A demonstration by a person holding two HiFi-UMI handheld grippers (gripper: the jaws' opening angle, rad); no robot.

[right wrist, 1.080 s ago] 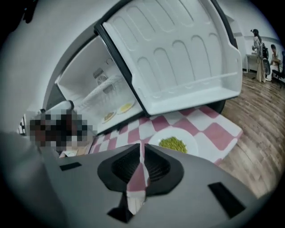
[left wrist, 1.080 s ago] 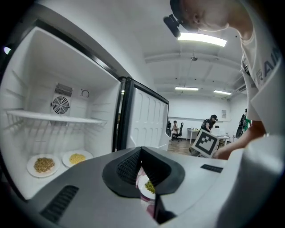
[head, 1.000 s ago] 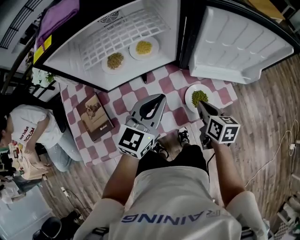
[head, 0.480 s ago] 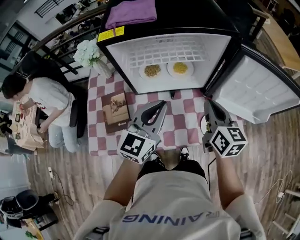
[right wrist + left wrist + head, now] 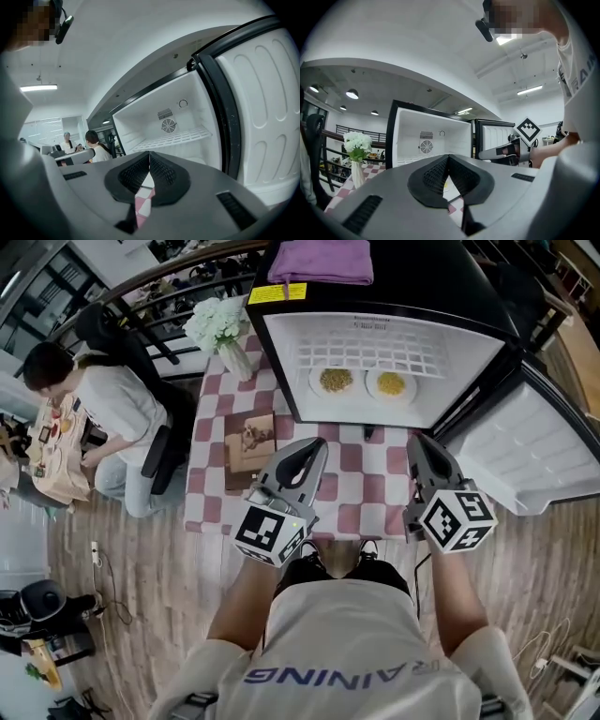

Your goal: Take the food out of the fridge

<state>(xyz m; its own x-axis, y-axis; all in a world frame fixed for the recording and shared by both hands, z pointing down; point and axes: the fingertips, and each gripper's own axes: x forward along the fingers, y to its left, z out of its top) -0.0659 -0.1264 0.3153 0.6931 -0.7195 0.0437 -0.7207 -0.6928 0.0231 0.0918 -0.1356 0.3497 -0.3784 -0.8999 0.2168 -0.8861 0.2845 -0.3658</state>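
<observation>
Two round white plates sit side by side on the white floor of the fridge. The left plate (image 5: 336, 381) carries a heap of brownish-green food, and the right plate (image 5: 391, 384) a heap of yellow food. They lie below the white wire shelf (image 5: 370, 351) of a small black fridge with a white lining (image 5: 284, 371). Its door (image 5: 548, 460) hangs wide open to the right. A folded purple cloth (image 5: 322, 261) lies on the fridge's top.

I hold both claws out in front of the opening, well apart from the plates. My left gripper (image 5: 317, 444) has its jaws pressed together with nothing between them. My right gripper (image 5: 414, 440) is closed and empty in the same way.

A red-and-white checked cloth (image 5: 211, 479) spreads in front of the fridge, with a brown book (image 5: 249, 439) lying on it. A vase of white flowers (image 5: 217, 326) stands by the fridge's left corner. Far left, a person in a white top (image 5: 98, 413) sits bent over.
</observation>
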